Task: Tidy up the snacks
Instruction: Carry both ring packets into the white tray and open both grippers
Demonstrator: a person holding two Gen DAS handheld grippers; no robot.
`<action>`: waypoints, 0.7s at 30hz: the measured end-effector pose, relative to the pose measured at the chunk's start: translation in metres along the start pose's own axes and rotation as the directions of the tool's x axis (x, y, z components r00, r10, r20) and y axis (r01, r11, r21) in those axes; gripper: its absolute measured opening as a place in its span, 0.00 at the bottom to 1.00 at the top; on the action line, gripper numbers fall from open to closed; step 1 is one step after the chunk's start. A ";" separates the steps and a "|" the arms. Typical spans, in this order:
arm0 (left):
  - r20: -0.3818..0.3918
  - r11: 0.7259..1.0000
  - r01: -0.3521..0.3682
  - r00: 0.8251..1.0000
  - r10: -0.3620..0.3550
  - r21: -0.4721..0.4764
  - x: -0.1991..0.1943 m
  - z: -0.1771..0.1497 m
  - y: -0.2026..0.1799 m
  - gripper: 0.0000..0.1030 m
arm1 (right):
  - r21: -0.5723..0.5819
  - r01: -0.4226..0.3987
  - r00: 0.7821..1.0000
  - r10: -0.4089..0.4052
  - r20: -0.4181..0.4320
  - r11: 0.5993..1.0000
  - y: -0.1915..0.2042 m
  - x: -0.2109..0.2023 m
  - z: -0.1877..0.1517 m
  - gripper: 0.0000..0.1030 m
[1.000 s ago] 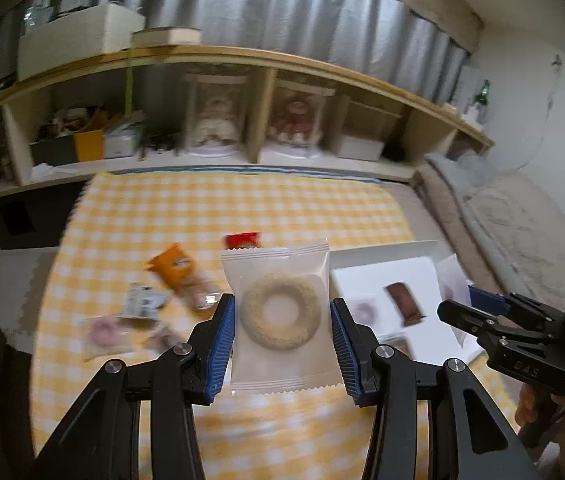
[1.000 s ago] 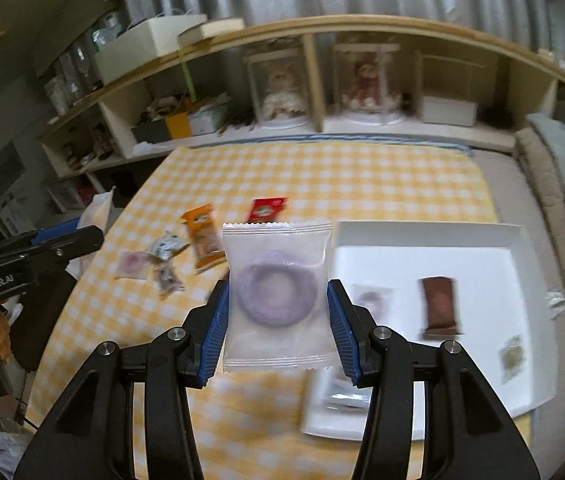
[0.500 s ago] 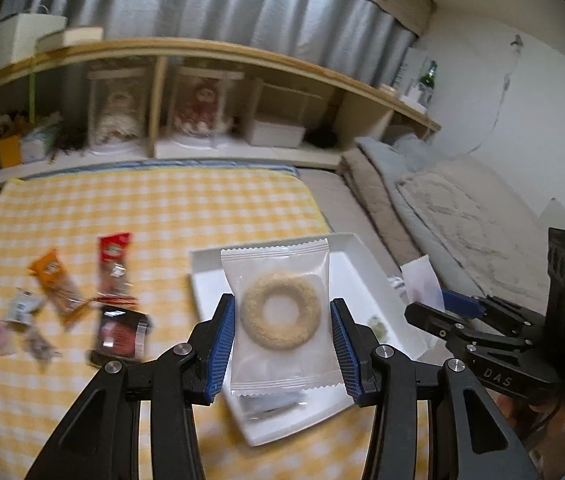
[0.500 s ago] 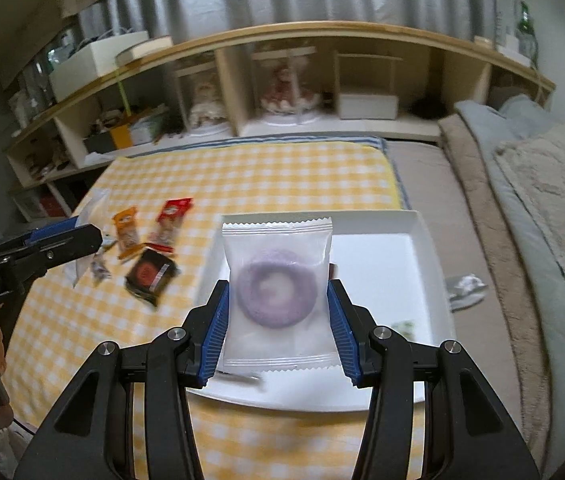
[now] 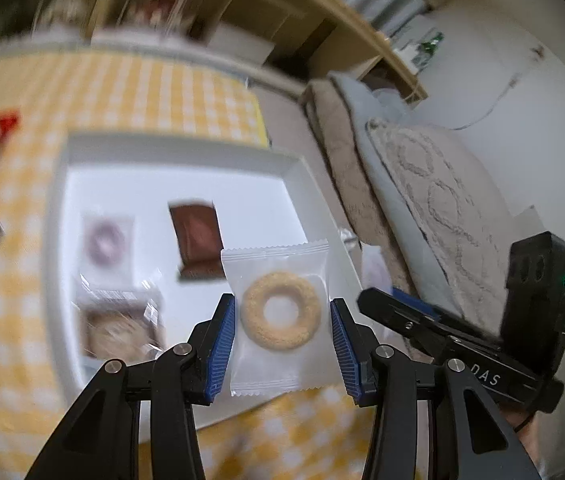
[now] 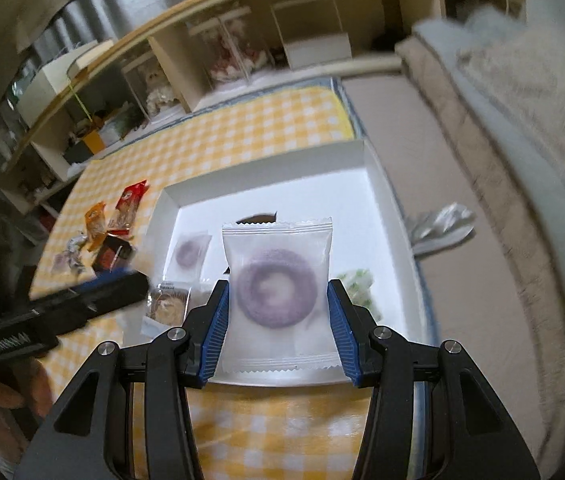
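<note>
My left gripper [image 5: 282, 338] is shut on a clear packet with a beige ring biscuit [image 5: 280, 310], held over the near right part of the white tray [image 5: 186, 146]. My right gripper [image 6: 276, 328] is shut on a frosted packet with a purple ring biscuit [image 6: 276, 294], above the tray's [image 6: 266, 168] near edge. In the tray lie a purple ring packet [image 5: 104, 240], a brown wrapper [image 5: 196, 236] and a clear packet of a pale cake [image 5: 116, 326]. The right gripper shows at the right of the left wrist view, the left gripper at the left of the right wrist view.
Loose snacks lie on the yellow checked cloth [image 6: 242, 128] left of the tray: a red packet [image 6: 130, 196], an orange one [image 6: 96, 220], a dark one [image 6: 112, 256]. A wooden shelf unit [image 6: 242, 40] runs along the back. Bedding [image 5: 434, 184] lies to the right. A crumpled wrapper [image 6: 440, 226] sits beside the tray.
Both grippers have swung right and sunk from over the loose snacks to over the tray, each still holding its ring biscuit packet. The tray now fills the view.
</note>
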State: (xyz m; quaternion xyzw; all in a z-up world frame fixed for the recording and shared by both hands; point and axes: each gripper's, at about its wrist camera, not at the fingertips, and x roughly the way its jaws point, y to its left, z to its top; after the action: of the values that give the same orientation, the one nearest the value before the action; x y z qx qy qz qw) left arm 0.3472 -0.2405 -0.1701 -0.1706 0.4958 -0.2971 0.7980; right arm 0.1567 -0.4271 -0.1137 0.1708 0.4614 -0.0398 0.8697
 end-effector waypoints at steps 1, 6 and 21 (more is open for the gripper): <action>-0.014 1.000 0.009 1.000 -0.009 -0.028 0.009 0.003 0.007 0.44 | 0.018 -0.023 1.000 0.024 -0.012 1.000 -0.004 0.005 -0.001 0.48; -0.066 0.994 -0.037 0.997 0.030 -0.100 0.045 0.011 0.035 0.44 | 0.089 -0.118 0.988 0.126 -0.090 0.989 -0.018 0.042 -0.006 0.48; -0.113 0.978 -0.194 0.976 0.184 -0.079 0.088 0.044 0.046 0.45 | 0.042 0.016 0.974 -0.006 -0.226 0.999 -0.031 0.093 -0.015 0.48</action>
State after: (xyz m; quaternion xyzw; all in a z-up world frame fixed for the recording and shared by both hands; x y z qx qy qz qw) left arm 0.4295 -0.2632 -0.2368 -0.1423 0.5637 -0.2060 0.7871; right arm 0.1907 -0.4434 -0.2054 0.1908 0.5571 -0.0349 0.8075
